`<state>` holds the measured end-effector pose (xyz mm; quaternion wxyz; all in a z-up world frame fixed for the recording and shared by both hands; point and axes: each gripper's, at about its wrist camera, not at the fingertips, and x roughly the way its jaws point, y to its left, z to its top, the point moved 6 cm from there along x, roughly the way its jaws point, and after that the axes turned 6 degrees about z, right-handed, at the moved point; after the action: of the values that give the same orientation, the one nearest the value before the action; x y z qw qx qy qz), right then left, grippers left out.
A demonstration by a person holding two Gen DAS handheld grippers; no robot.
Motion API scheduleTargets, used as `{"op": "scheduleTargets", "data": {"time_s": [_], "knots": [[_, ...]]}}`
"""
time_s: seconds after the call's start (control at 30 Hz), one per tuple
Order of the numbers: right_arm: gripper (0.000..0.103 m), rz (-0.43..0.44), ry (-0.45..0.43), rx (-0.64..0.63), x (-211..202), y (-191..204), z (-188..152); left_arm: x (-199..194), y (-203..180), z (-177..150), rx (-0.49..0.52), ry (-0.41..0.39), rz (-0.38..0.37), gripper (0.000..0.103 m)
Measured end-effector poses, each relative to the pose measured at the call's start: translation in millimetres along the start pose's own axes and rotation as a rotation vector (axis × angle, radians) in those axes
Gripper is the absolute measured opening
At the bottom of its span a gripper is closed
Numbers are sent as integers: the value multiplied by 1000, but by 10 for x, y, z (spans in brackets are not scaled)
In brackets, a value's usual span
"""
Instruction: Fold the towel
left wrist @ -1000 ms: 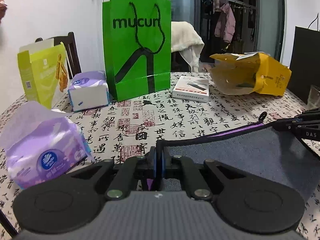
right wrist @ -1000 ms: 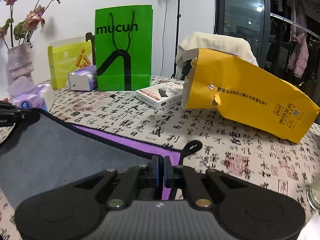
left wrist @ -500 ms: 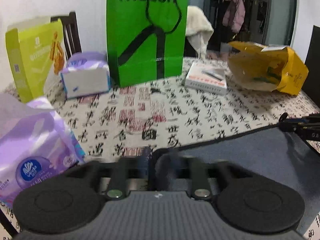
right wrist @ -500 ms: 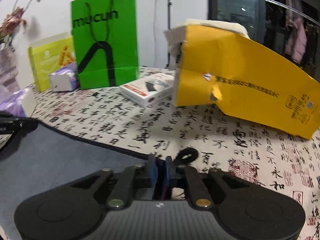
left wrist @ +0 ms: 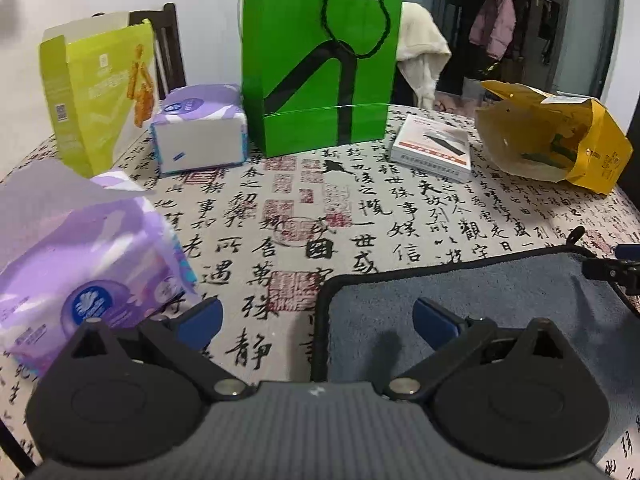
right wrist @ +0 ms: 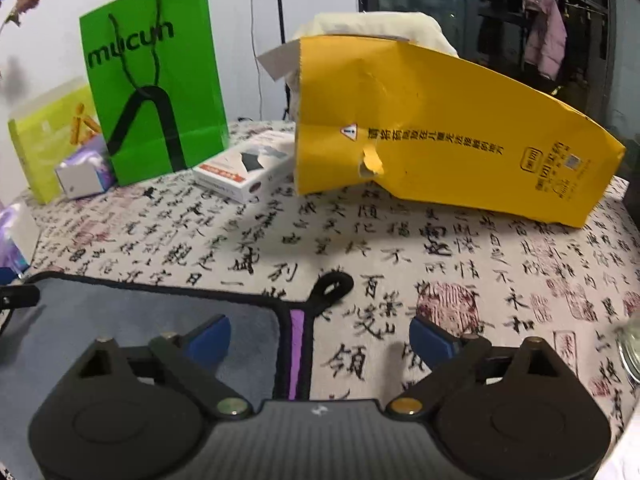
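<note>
A grey towel with black trim lies flat on the calligraphy tablecloth. My left gripper is open above the towel's left corner, one pad on each side of its edge. My right gripper is open above the towel's right corner, where a purple strip and a black hanging loop show. Neither gripper holds anything. The right gripper's tip shows at the right edge of the left wrist view.
A green paper bag stands at the back, with a yellow-green box and tissue packs on the left. A white box and a yellow paper bag lie at the back right. A glass sits at the right edge.
Both grippers were shut on the towel's corners and carried the edge forward. Now both have opened and the folded towel lies flat on the table.
</note>
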<state>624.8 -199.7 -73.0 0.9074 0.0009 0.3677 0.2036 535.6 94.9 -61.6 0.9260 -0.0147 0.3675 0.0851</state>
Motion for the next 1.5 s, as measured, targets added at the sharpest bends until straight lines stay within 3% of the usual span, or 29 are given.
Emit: {"op": "scheduleTargets", "data": {"time_s": [0.2, 1.5], "knots": [[100, -21, -6, -4, -151, 85, -56, -194, 45, -39, -12, -17, 24, 103], [101, -15, -132, -23, -1653, 828, -608, -1784, 74, -822, -4, -163, 3, 103]]}}
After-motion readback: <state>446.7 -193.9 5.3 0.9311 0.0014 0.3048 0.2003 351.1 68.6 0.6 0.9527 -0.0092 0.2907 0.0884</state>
